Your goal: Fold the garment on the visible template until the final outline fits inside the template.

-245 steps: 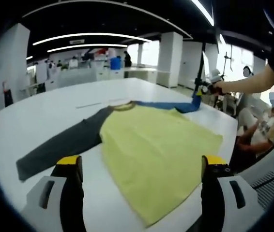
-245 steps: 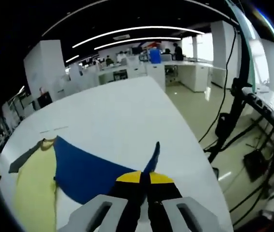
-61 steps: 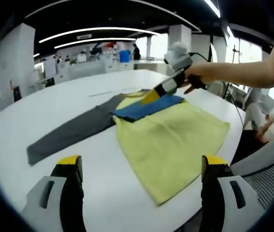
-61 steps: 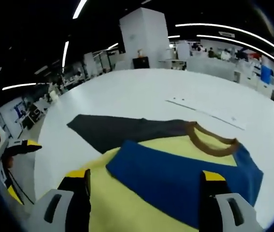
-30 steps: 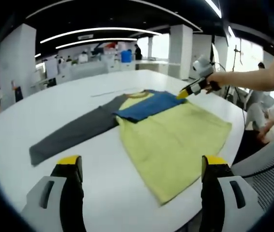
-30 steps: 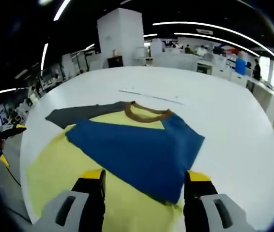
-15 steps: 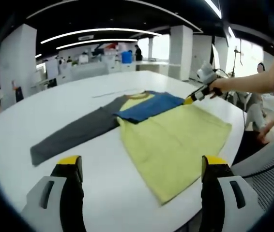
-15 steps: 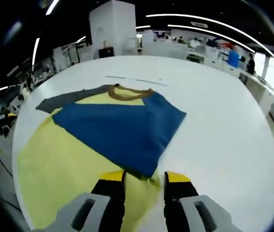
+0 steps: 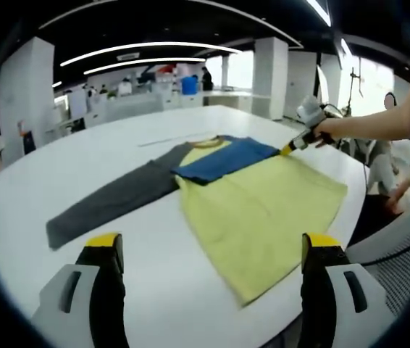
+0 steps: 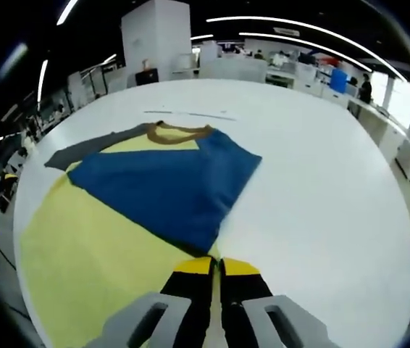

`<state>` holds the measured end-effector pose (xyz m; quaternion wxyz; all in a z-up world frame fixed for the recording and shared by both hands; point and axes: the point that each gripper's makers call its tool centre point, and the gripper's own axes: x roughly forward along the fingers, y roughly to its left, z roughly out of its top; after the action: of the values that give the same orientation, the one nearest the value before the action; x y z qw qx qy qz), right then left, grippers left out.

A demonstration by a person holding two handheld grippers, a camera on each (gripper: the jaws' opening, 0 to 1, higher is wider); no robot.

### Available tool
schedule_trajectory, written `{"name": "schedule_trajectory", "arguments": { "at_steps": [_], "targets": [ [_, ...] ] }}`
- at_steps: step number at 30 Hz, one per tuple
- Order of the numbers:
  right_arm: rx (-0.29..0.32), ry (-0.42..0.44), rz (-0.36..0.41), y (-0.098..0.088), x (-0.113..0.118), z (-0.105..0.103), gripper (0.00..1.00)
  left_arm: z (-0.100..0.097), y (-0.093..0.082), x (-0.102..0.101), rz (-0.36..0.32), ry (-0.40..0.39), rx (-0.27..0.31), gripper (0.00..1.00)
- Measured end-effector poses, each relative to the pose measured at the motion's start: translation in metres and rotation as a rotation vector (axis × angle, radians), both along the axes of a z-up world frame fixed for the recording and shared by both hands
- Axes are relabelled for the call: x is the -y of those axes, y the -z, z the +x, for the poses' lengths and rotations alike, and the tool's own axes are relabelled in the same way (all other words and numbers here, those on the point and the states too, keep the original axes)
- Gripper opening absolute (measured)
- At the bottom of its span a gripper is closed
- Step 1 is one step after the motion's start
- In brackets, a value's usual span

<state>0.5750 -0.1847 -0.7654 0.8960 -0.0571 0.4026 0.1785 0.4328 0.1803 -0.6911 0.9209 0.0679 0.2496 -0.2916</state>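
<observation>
Right tool (image 10: 216,270), jaws closed, pinches the shirt's (image 10: 96,239) yellow edge right at its tips, the folded blue sleeve (image 10: 165,185) just beyond. Left tool (image 9: 205,250) hangs open above the desk (image 9: 60,170); the shirt lies ahead. The edge should probably be lifted smoothly, without disturbing the sleeve.

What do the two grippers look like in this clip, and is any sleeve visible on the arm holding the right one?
The left gripper has light grey bodies with dark slots, black fingers and yellow tips. The right gripper is built the same: grey bodies, black fingers, yellow tips. In the left gripper view it has a pale grey body. The forearm behind it is bare; no sleeve visible.
</observation>
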Motion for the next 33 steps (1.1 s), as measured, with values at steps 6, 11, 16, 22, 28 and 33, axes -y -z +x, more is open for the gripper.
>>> {"name": "schedule_trajectory", "arguments": {
  "at_steps": [6, 11, 16, 22, 28, 33],
  "targets": [
    [-0.004, 0.003, -0.005, 0.001, 0.006, 0.002, 0.00, -0.001, 0.001, -0.004, 0.005, -0.007, -0.003, 0.99],
    [-0.007, 0.000, -0.010, 0.001, 0.009, 0.001, 0.00, -0.001, 0.000, -0.006, 0.007, -0.010, -0.003, 0.99],
    [-0.032, 0.056, 0.055, -0.001, 0.011, -0.001, 0.17, 0.001, -0.001, -0.005, 0.007, -0.009, 0.001, 0.99],
    [0.032, 0.038, 0.113, -0.020, 0.004, 0.005, 0.42, 0.003, -0.003, -0.004, 0.011, -0.001, 0.005, 0.99],
    [0.083, -0.006, 0.142, -0.039, -0.008, 0.003, 0.73, 0.006, -0.010, -0.003, -0.015, -0.003, 0.020, 0.99],
    [0.100, -0.054, 0.155, -0.050, -0.019, -0.003, 0.88, 0.008, -0.010, -0.005, -0.006, -0.010, 0.020, 0.99]
  ]
}}
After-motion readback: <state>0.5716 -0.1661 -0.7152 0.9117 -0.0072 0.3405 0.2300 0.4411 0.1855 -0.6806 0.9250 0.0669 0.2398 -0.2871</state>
